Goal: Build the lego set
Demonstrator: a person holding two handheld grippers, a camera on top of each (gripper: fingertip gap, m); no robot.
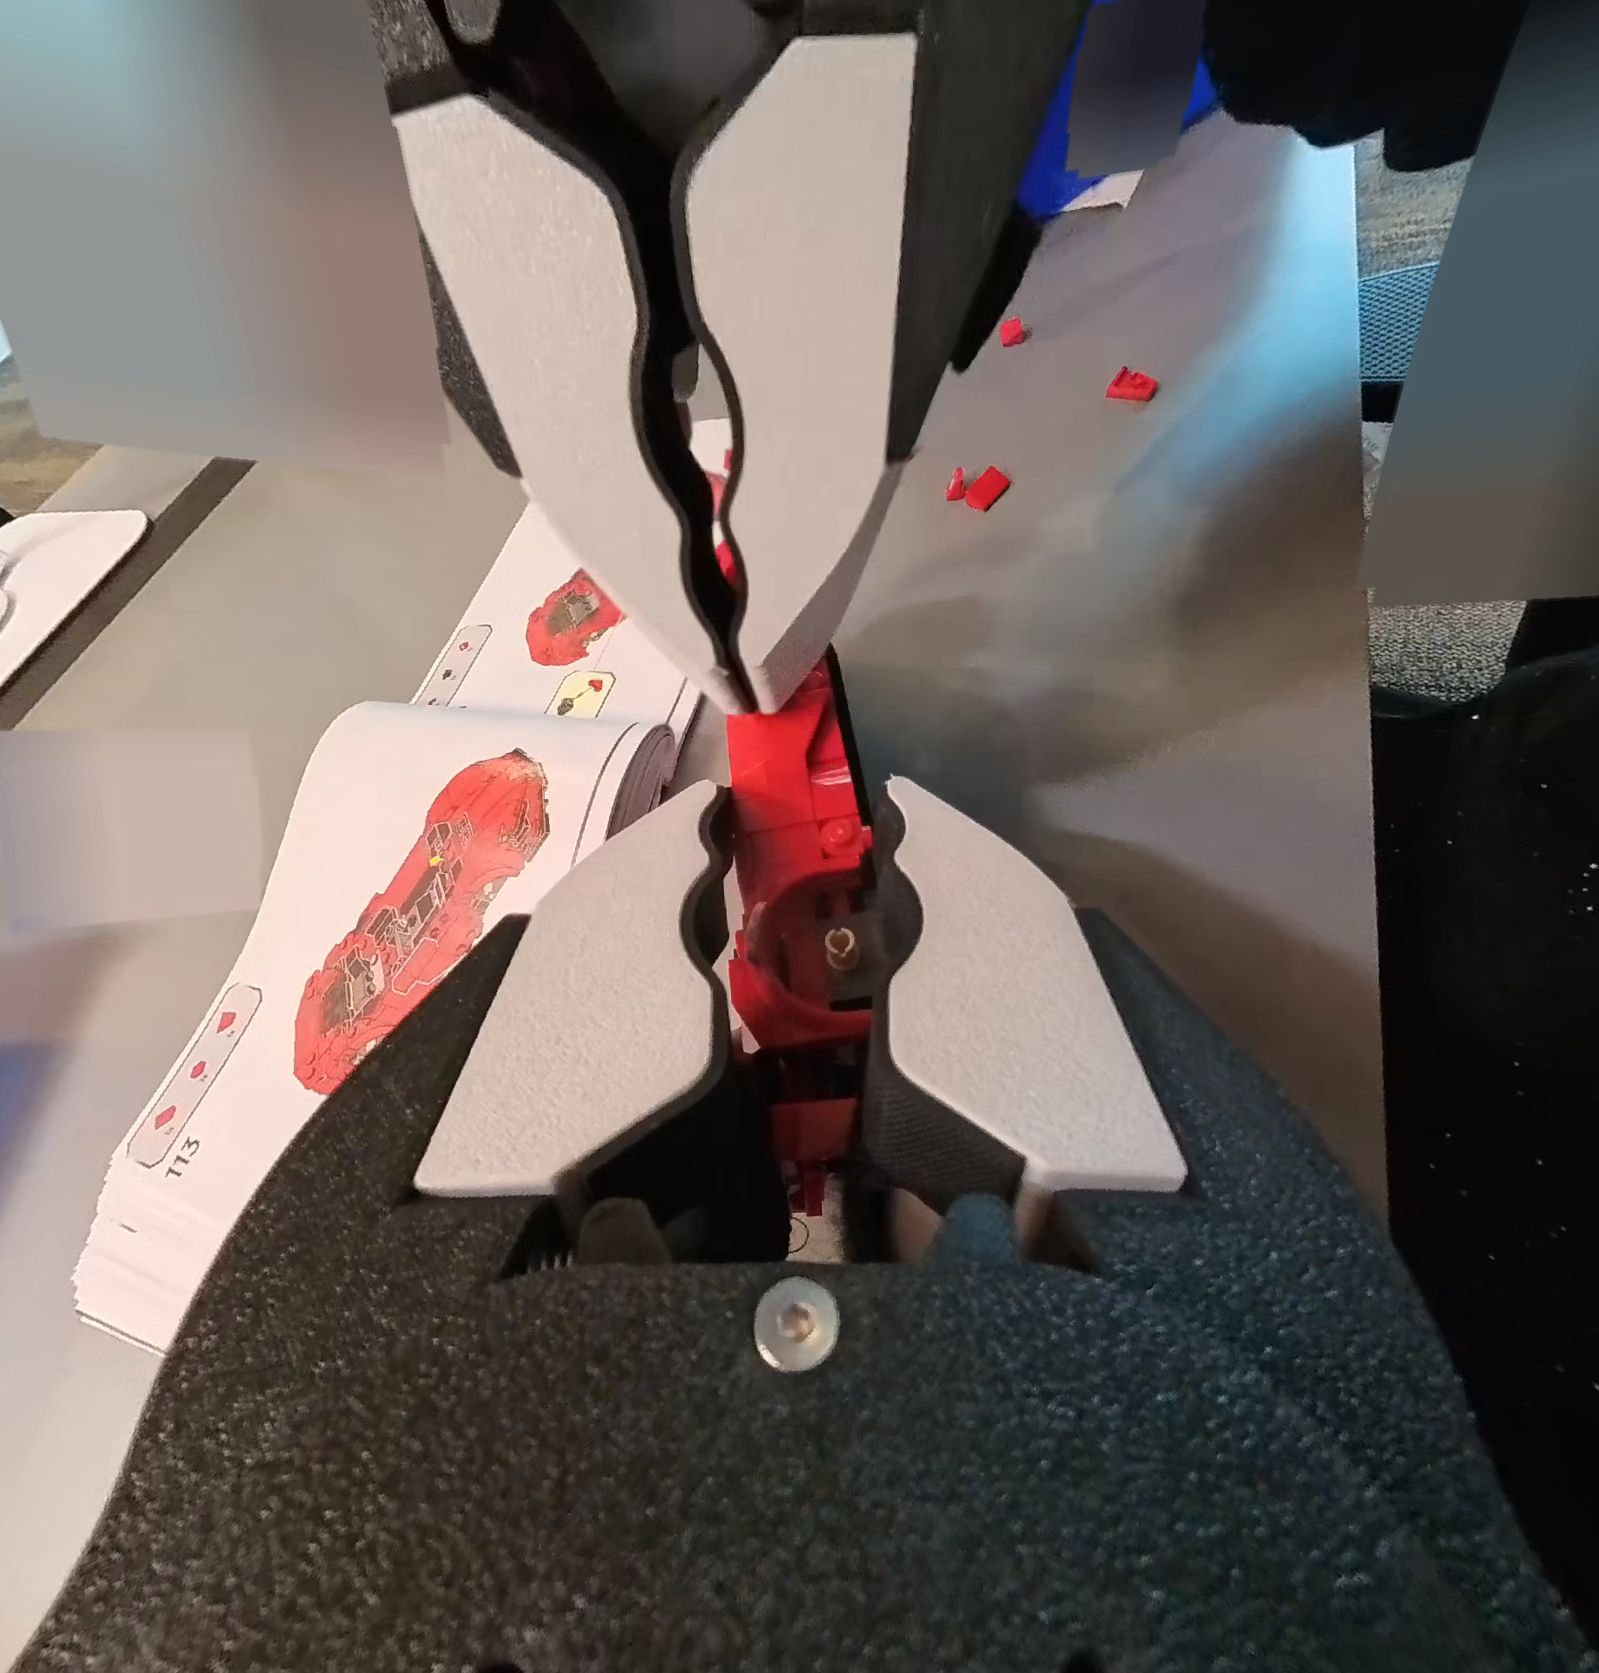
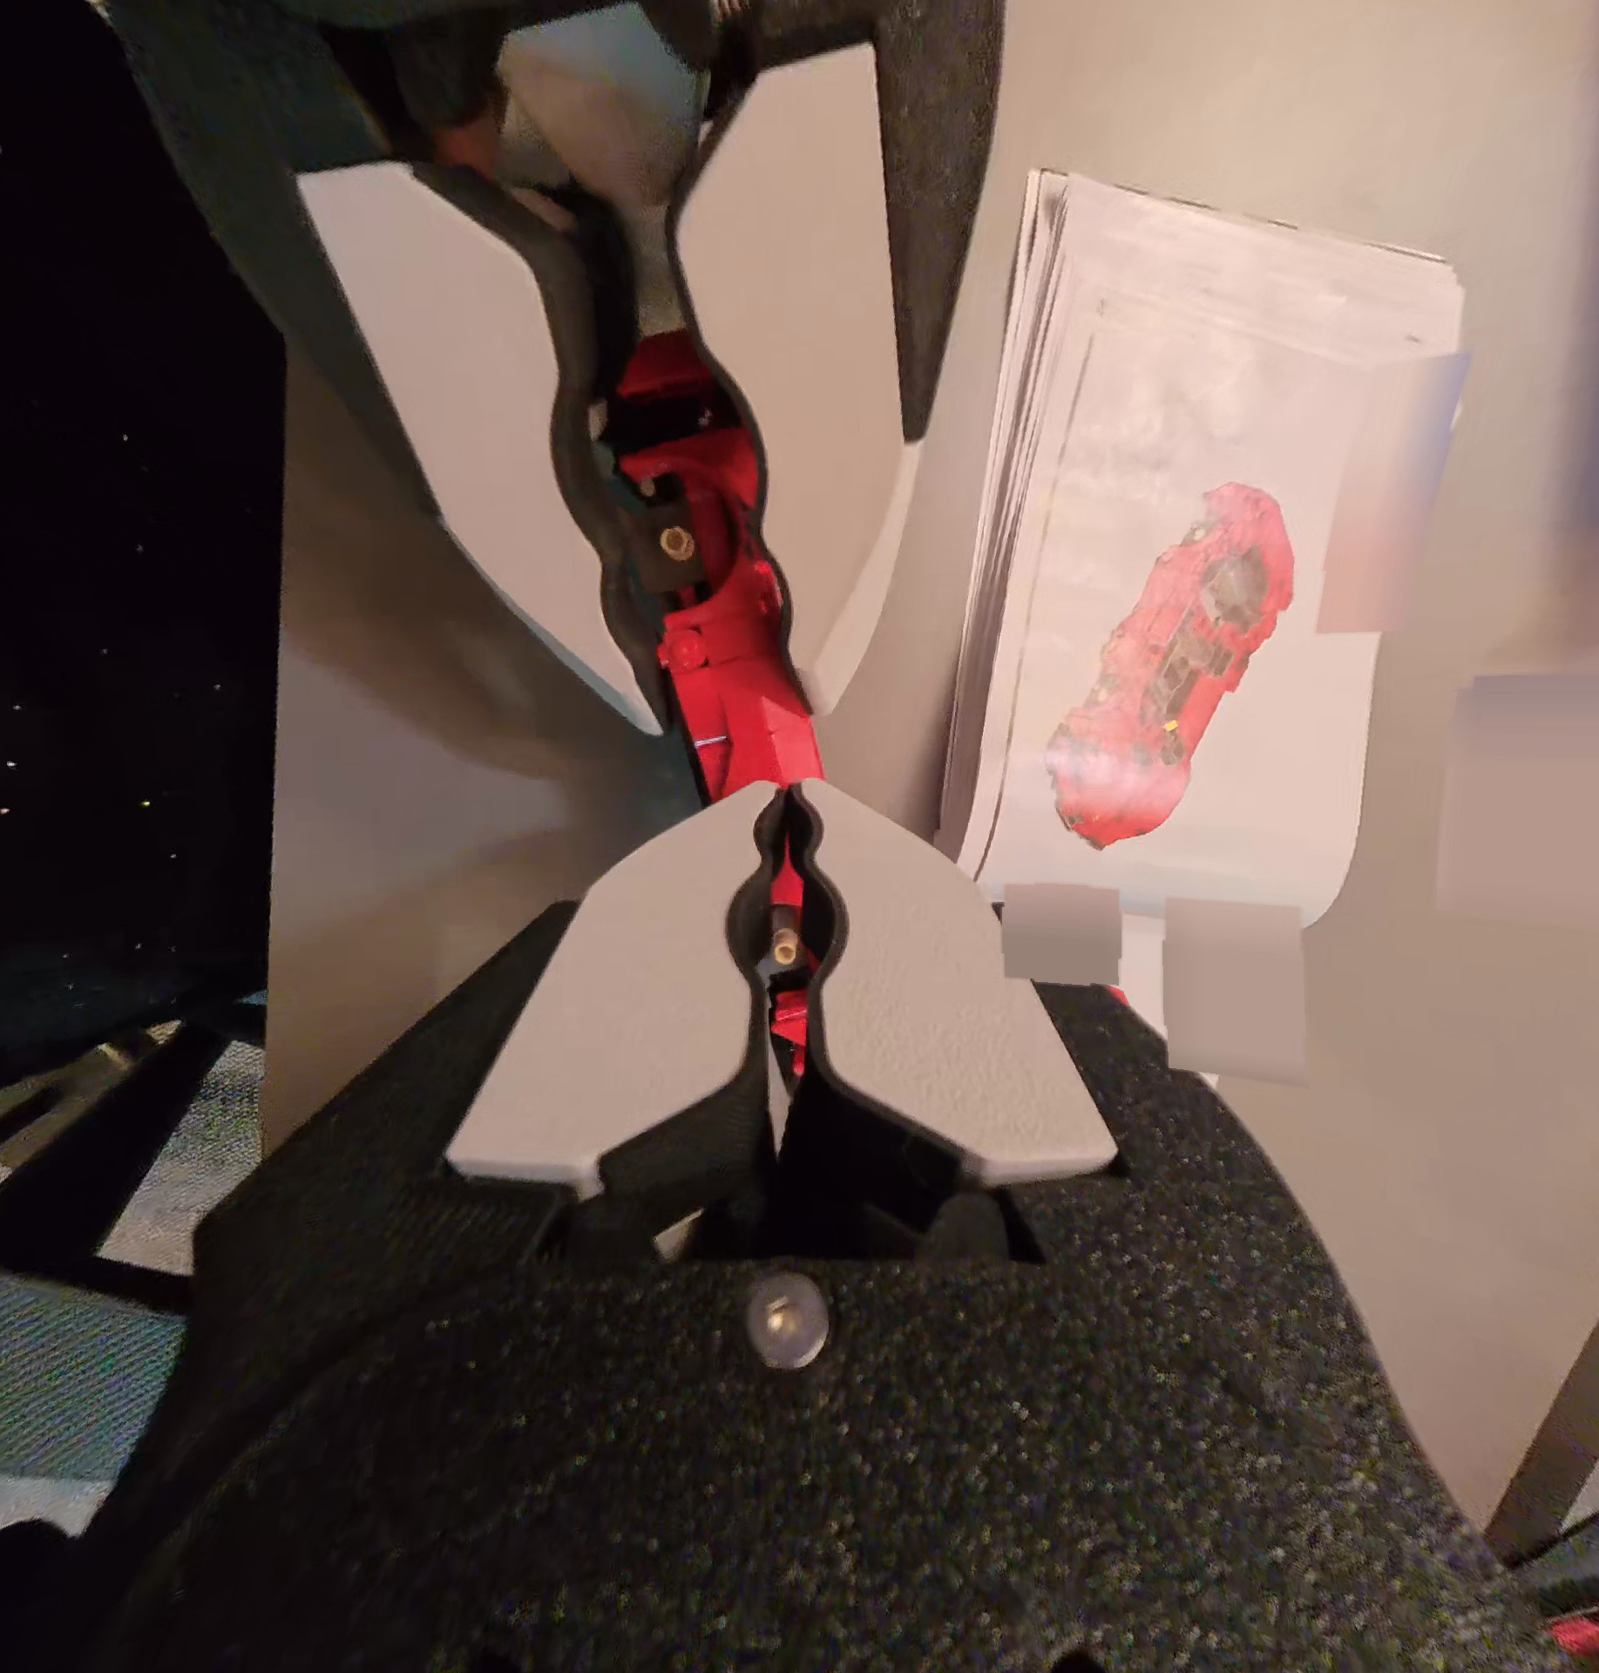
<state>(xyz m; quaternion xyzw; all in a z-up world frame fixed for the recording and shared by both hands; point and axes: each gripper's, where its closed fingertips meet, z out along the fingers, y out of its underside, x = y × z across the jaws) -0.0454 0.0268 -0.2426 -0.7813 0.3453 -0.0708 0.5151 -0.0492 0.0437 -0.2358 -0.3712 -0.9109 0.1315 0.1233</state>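
Note:
A partly built red lego car (image 1: 777, 769) is held in the air between both grippers, above the grey table (image 1: 1094, 724). My left gripper (image 1: 803, 797) is shut on its body around a wheel arch with a tan axle pin (image 1: 841, 946). My right gripper (image 1: 743, 702) comes in from the opposite side, its tips closed on the car's far end. In the right wrist view, my right gripper (image 2: 788, 795) is shut with red parts and a tan pin showing in the gap. The left gripper (image 2: 732, 715) clamps the car (image 2: 759, 733) beyond it.
An open instruction booklet (image 1: 397, 860) lies to the left of the car; it also shows in the right wrist view (image 2: 1185, 634). Loose red pieces (image 1: 986, 489) (image 1: 1130, 385) lie on the table beyond. The table edge (image 1: 1366, 815) runs on the right. A white tray (image 1: 53, 561) sits far left. The tips of both grippers are at nearly the same place.

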